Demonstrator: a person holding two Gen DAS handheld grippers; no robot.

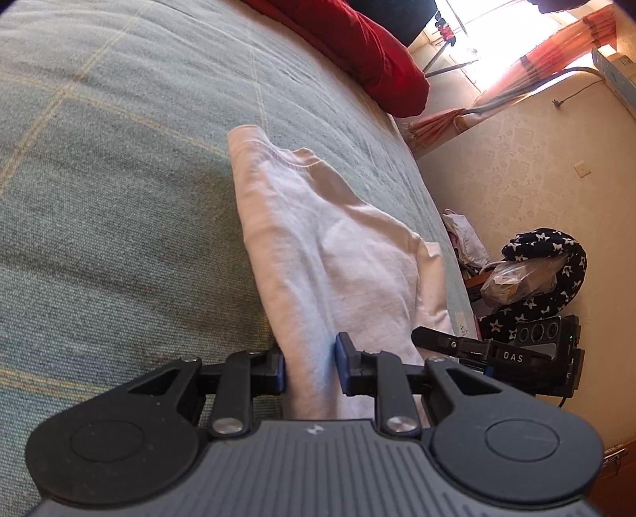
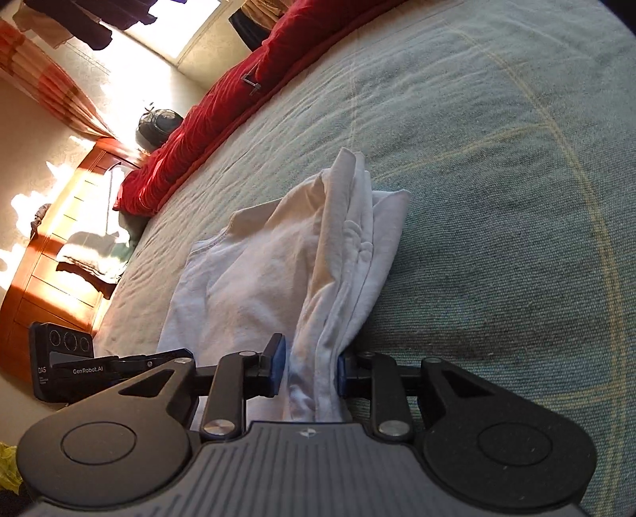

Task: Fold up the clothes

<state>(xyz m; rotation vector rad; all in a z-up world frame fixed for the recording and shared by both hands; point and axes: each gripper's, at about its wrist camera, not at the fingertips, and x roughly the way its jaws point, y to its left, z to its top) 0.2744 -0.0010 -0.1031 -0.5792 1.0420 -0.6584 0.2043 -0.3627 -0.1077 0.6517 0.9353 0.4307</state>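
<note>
White cloth, soft and creased, is the thing to fold: a white shirt (image 1: 338,246) lying on a big bed. The bed has a green blanket (image 1: 119,179) with thin yellow lines across it. The shirt is partly doubled over, and its sewn neck edge shows at the far end in the left wrist view.

The left claw (image 1: 310,368) has the near end of the shirt between its two blue pads (image 1: 342,364). The cloth fills the gap and the pads press on it from both sides, so this claw is gripping the shirt.

The right claw (image 2: 311,366) has a bunched edge of the same white shirt (image 2: 278,270) between its pads. The cloth touches the right pad, but a thin gap shows beside the left pad, so I cannot tell if it is truly pinching. Each claw can see the other one just beside it, at the edge of the bed.

A red quilt (image 2: 222,119) lies along the far side of the bed. On the floor beside the bed sits a dark bag with white stars (image 1: 544,274), and a clear plastic bag (image 1: 520,278) with something brown inside rests in it. A wooden drawer chest (image 2: 51,254) stands by the wall with folded clothes on top. Orange curtains (image 1: 568,35) hang at the bright window.
</note>
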